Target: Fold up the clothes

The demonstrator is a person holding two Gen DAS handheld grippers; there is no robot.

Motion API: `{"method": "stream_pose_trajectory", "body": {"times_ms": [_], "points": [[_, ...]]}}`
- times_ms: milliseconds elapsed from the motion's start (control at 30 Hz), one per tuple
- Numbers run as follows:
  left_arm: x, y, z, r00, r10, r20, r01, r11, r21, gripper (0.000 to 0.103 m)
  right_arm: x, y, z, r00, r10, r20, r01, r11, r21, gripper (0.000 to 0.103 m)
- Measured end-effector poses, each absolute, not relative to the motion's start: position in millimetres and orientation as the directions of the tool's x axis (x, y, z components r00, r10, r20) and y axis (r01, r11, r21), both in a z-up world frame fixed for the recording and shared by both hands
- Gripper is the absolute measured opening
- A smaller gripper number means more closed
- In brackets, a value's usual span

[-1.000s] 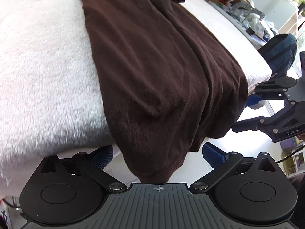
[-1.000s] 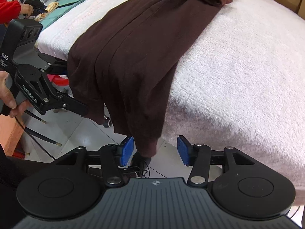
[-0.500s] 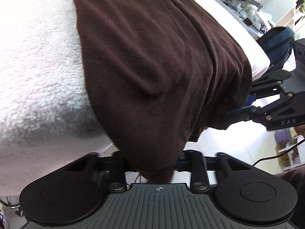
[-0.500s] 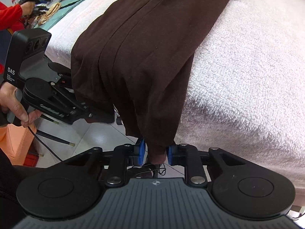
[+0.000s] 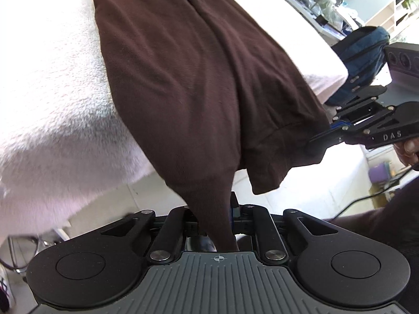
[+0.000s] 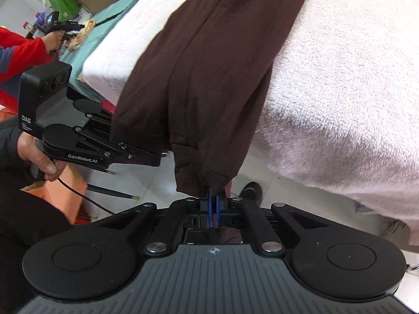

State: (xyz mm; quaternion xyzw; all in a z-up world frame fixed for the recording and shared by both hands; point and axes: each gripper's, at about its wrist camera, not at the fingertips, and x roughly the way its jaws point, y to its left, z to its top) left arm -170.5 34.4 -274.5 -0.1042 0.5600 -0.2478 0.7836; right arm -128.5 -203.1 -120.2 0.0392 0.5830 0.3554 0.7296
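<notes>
A dark brown garment [image 5: 196, 78] lies lengthwise on a white fleecy table cover [image 5: 52, 78], its lower end hanging over the near edge. My left gripper [image 5: 216, 209] is closing its jaws on one hanging corner, and the cloth is pinched between them. My right gripper [image 6: 214, 196] is closing too, its blue pads [image 6: 209, 206] pressing the other corner of the garment [image 6: 209, 78]. Each gripper shows in the other's view: the right gripper [image 5: 322, 141] at the hem's right side, the left gripper [image 6: 154, 159] at its left, held by a hand [image 6: 39, 157].
The fleecy cover [image 6: 340, 78] drops off at the near edge to a pale tiled floor. A blue backpack [image 5: 366, 52] sits beyond the table's right side. Another person's red sleeve [image 6: 23, 52], a green bag [image 6: 60, 2] and an orange box [image 6: 65, 188] are at the left.
Both grippers stood open around the hanging hem corners; their jaws have come together on the cloth. Both have risen a little, drawing the hem up and taut.
</notes>
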Motion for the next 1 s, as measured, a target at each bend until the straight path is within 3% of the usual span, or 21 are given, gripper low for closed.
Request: {"method": "stream_pose_trajectory", "body": {"times_ms": [633,1000], "points": [[-141.5,62.3,-203.4,0.221,-0.616,-0.756,0.226,0.787,-0.574,0.009,-96.8,-239.1,-71.4,-0.014,0.757,-0.653,-0.297,0.621,0.726,0.003],[-80.9,84.1,-179.6,0.252,-0.663,-0.705,0.139,0.746,-0.651,0.009,-55.0,-278.7,-70.0,0.12,0.867,-0.483,-0.033,0.49,0.871,0.003]]}}
